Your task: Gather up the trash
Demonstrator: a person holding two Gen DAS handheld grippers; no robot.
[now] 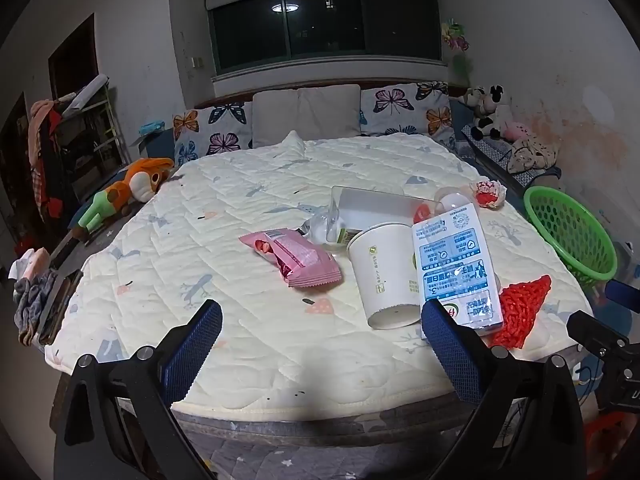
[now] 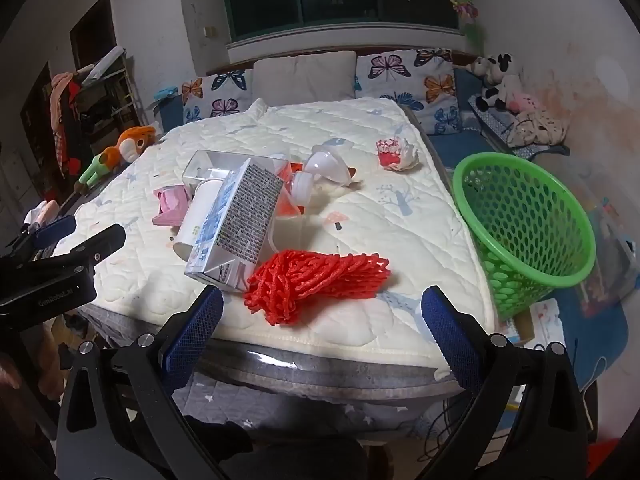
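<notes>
- Left wrist view: left gripper (image 1: pixel 320 344) gapes wide at the bottom of the frame, nothing between its fingers. The trash sits above and to the right — cup (image 1: pixel 382 276) lying on its side, base toward the camera, carton (image 1: pixel 454 266) propped against it, long axis running up the frame. Pink wrapper (image 1: pixel 294 258) lies centre frame, flat and crinkled.
- Right wrist view: right gripper (image 2: pixel 322 328) is spread wide too, empty. The red net (image 2: pixel 316 282) lies just above its fingertips, dead centre, long axis left to right, bunched and soft-looking. I'd call this hand nearer. Green basket (image 2: pixel 528 220) stands at the right edge, tilted, mouth facing the bed (image 2: pixel 400 240).
</notes>
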